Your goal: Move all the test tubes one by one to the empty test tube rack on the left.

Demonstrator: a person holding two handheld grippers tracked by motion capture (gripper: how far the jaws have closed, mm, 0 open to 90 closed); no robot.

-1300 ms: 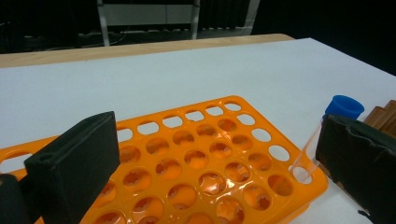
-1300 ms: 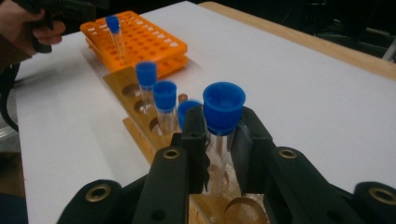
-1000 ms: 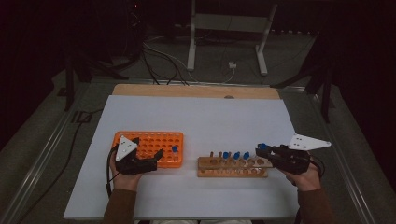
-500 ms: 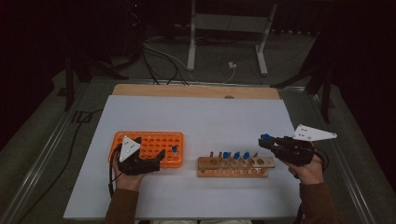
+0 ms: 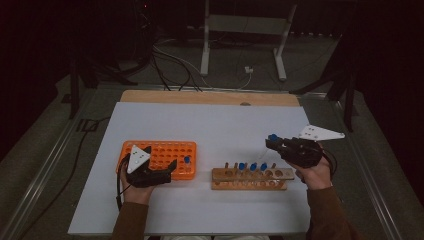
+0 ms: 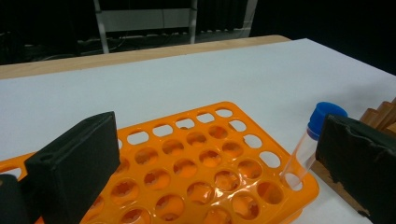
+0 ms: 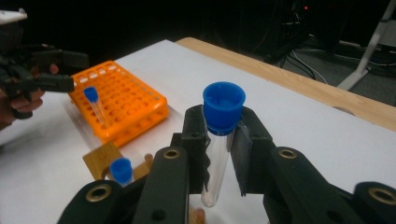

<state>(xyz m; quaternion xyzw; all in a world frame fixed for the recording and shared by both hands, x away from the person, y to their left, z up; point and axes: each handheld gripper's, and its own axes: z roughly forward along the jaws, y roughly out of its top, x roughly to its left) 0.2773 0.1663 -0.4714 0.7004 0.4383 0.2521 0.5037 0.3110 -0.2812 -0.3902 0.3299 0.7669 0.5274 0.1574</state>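
Observation:
My right gripper (image 7: pixel 222 135) is shut on a clear tube with a blue cap (image 7: pixel 223 106) and holds it upright in the air. In the high view this gripper (image 5: pixel 278 143) hovers above the right end of a wooden rack (image 5: pixel 250 178) that holds three blue-capped tubes (image 5: pixel 253 165). An orange rack (image 5: pixel 165 156) lies on the left, with one blue-capped tube (image 6: pixel 309 142) leaning in a corner hole. My left gripper (image 6: pixel 219 140) stands open over that rack, its jaws wide apart, and the tube stands just inside the right jaw, untouched.
White sheet (image 5: pixel 210 125) covers the table, with a wooden strip (image 5: pixel 210 97) along the far edge. Beyond it, cables and a metal stand (image 5: pixel 240 40) sit on the dark floor. The right gripper view also shows the orange rack (image 7: pixel 121 100) and the left gripper (image 7: pixel 42 70) farther off.
My right gripper has risen from beside the wooden rack's right end and shifted a little left and farther away, carrying the tube. The left gripper has stayed over the orange rack.

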